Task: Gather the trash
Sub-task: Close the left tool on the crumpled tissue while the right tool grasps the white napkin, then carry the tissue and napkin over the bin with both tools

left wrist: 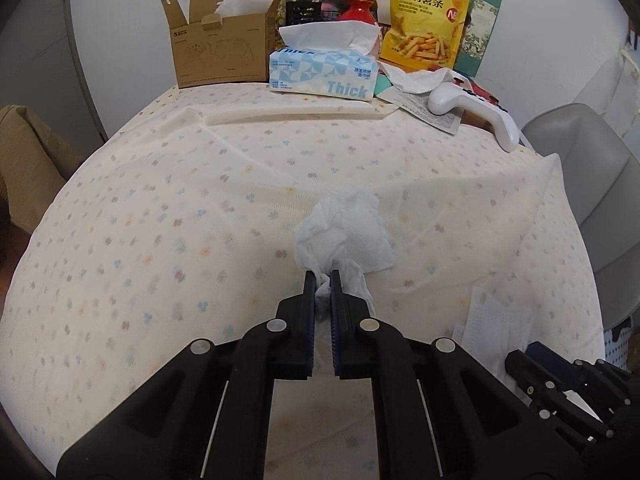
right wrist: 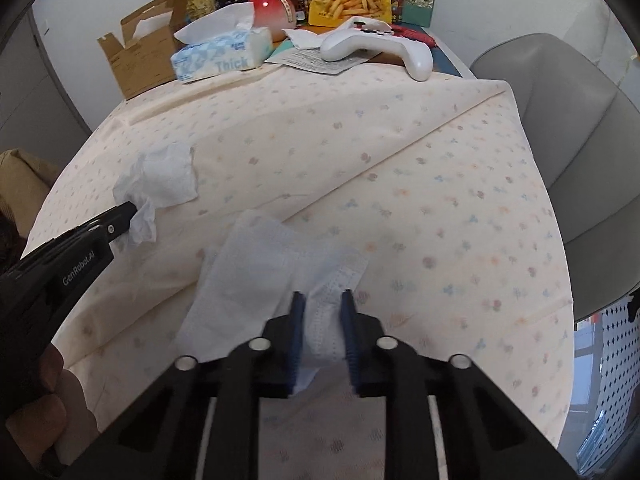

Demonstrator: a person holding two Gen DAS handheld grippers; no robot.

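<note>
The left hand-held gripper (left wrist: 323, 280) is clamped on the near tail of a crumpled white tissue (left wrist: 344, 232), its blue pads pressed close with the paper bunched between them. The tissue lies on the desk (left wrist: 160, 200), which is covered in a cream cloth with small flower prints, and its long axis runs straight away from the gripper toward the blue tissue pack (left wrist: 324, 74) at the far edge; the wider, crumpled body is the far end and the narrow twisted end is the one held. In the right wrist view the same tissue (right wrist: 160, 180) shows well on the near side of the tissue pack (right wrist: 220, 54), with the left hand-held gripper (right wrist: 130, 210) pinching its lower corner. The right hand-held gripper (right wrist: 322, 300) has its jaws partly apart, astride a flat white embossed wipe (right wrist: 256, 276) that lies on the cloth; whether the pads press it cannot be told. The wipe's long axis runs from near left to far right, its far corner pointing toward the white game controller (right wrist: 376, 46), which sits just right of the tissue pack.
</note>
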